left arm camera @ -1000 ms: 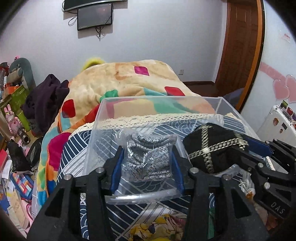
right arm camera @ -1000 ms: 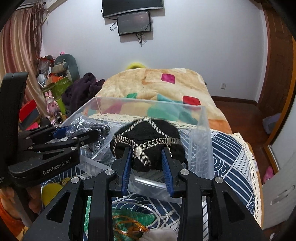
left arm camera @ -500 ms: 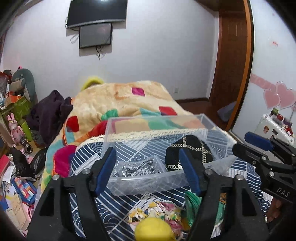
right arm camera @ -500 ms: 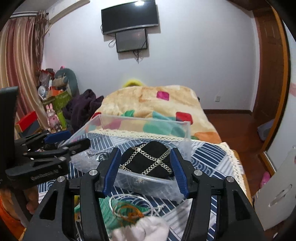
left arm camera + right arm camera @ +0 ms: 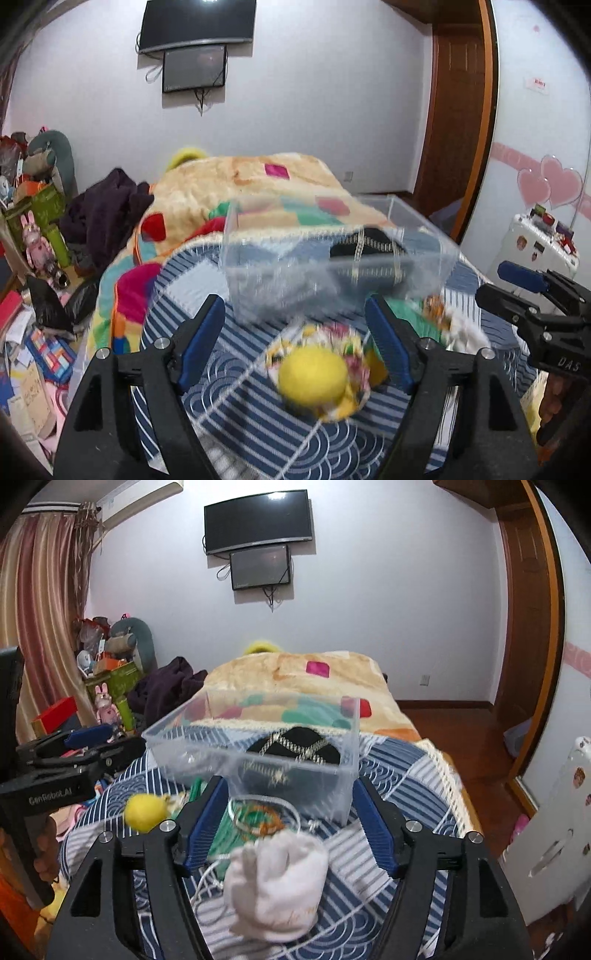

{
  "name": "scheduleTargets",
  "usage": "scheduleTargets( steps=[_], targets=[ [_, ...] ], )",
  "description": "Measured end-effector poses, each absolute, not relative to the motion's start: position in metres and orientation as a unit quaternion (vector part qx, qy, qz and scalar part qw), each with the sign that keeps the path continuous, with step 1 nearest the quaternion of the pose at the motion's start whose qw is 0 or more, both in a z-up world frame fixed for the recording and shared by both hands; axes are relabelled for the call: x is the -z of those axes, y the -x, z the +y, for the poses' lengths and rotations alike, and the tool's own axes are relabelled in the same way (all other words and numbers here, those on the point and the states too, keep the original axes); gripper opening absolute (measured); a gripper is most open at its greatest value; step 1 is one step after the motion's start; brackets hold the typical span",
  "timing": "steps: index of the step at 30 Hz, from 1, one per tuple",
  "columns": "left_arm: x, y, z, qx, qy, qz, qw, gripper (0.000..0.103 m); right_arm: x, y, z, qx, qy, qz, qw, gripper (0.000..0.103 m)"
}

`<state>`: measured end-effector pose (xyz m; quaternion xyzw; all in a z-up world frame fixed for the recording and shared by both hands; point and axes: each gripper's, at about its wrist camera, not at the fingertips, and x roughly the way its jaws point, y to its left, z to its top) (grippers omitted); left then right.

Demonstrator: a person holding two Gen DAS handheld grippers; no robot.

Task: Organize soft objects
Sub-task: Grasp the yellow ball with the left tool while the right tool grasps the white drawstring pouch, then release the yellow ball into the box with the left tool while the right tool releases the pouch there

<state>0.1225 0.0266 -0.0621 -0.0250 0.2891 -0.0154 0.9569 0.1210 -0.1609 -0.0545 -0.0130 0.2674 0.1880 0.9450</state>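
Observation:
A clear plastic box (image 5: 424,254) (image 5: 184,749) stands on the blue patterned cloth and holds a black item with metallic bands (image 5: 295,744) (image 5: 373,245). My left gripper (image 5: 295,343) is open and empty, hovering over a yellow ball (image 5: 312,374) on a flowery cloth (image 5: 354,345). My right gripper (image 5: 290,819) is open and empty above a white soft pouch (image 5: 277,882); a green item with a ring (image 5: 258,818) lies just behind it. The yellow ball (image 5: 144,812) also shows in the right wrist view.
The blue patterned cloth (image 5: 229,398) (image 5: 399,760) covers the near end of a bed with a colourful blanket (image 5: 240,184). Clutter and toys (image 5: 33,229) fill the floor to the left. A wooden door (image 5: 524,627) and white furniture (image 5: 554,830) are on the right.
Both grippers let go of their items inside the box, opened wide and pulled back and up. The grey knit item and the black item stayed in the box.

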Motion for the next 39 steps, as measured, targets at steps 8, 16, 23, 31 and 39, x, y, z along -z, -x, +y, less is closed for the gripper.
scheduleTargets(
  steps=[8, 16, 23, 31, 39],
  targets=[
    [0.098, -0.113, 0.027, 0.029, 0.052, 0.326, 0.943, 0.078, 0.09, -0.116, -0.161, -0.197, 0.002, 0.32, 0.927, 0.068],
    [0.107, -0.108, 0.029, 0.039, 0.068, 0.326, 0.942, 0.062, 0.108, -0.118, -0.177, -0.204, -0.028, 0.347, 0.915, 0.056],
    [0.108, -0.109, 0.025, 0.036, 0.07, 0.322, 0.944, 0.043, 0.111, -0.115, -0.174, -0.226, -0.029, 0.351, 0.908, 0.027],
    [0.099, -0.098, 0.025, 0.03, 0.064, 0.304, 0.95, 0.042, 0.099, -0.109, -0.174, -0.216, -0.019, 0.325, 0.92, 0.014],
    [0.077, -0.091, 0.032, 0.032, 0.073, 0.278, 0.957, 0.042, 0.072, -0.099, -0.178, -0.209, -0.012, 0.279, 0.937, 0.013]
  ],
)
